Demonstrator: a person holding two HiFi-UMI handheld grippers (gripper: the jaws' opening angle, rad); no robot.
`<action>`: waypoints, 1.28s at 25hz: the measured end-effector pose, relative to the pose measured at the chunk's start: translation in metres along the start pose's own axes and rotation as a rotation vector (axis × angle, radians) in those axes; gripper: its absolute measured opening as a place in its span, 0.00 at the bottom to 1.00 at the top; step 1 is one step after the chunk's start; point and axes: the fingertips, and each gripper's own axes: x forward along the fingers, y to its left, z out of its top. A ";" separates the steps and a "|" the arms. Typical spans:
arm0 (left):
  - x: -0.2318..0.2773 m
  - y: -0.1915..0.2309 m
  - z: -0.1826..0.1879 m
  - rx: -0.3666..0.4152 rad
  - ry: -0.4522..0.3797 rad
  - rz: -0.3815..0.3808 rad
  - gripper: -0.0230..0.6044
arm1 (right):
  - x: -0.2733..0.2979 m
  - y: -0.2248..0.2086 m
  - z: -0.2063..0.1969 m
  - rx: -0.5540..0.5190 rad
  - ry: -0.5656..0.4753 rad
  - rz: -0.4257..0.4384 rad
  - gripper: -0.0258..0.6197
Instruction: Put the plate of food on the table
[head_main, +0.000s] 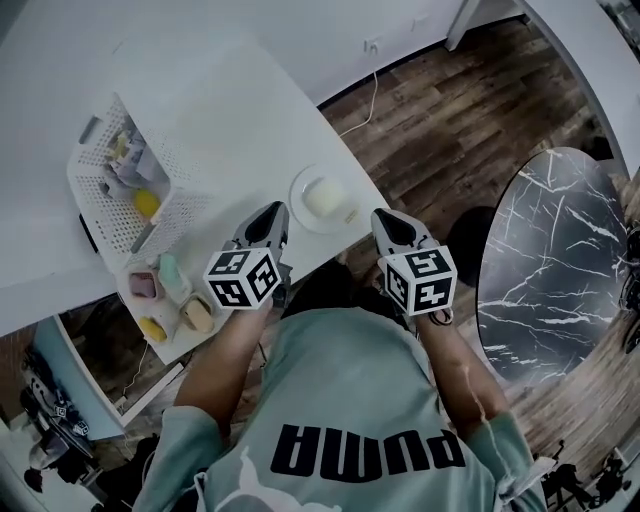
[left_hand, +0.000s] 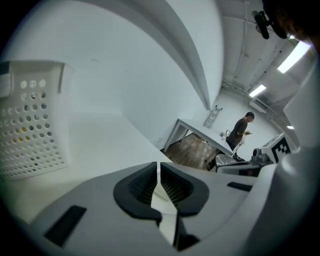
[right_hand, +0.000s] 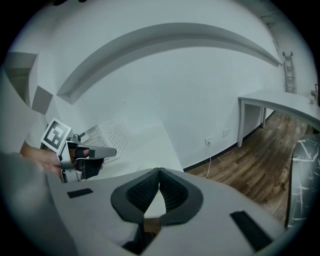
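A white plate (head_main: 300, 205) with a pale round piece of food (head_main: 323, 197) sits on the white table (head_main: 230, 110), close to its near edge. My left gripper (head_main: 270, 216) hovers just left of the plate, and my right gripper (head_main: 386, 222) is just right of it, off the table's edge. In the left gripper view the left gripper (left_hand: 159, 169) has its jaw tips together with nothing between them. The right gripper (right_hand: 159, 173) is shut too and holds nothing. The plate is hidden behind the gripper bodies in both gripper views.
A white perforated basket (head_main: 120, 195) with several items stands on the table at left, also in the gripper views (left_hand: 30, 135) (right_hand: 107, 134). A small tray (head_main: 128, 292) of coloured food pieces lies below it. A round marble table (head_main: 555, 265) is at right on wood flooring. A person (left_hand: 242, 131) stands far off.
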 end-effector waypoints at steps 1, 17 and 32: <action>0.005 0.008 -0.001 -0.014 0.020 -0.008 0.06 | 0.007 -0.001 -0.002 0.019 0.016 0.008 0.05; 0.063 0.038 -0.042 -0.147 0.305 -0.172 0.30 | 0.063 -0.020 -0.043 0.350 0.153 0.020 0.10; 0.078 0.042 -0.057 -0.182 0.392 -0.206 0.23 | 0.075 -0.024 -0.057 0.660 0.123 0.089 0.10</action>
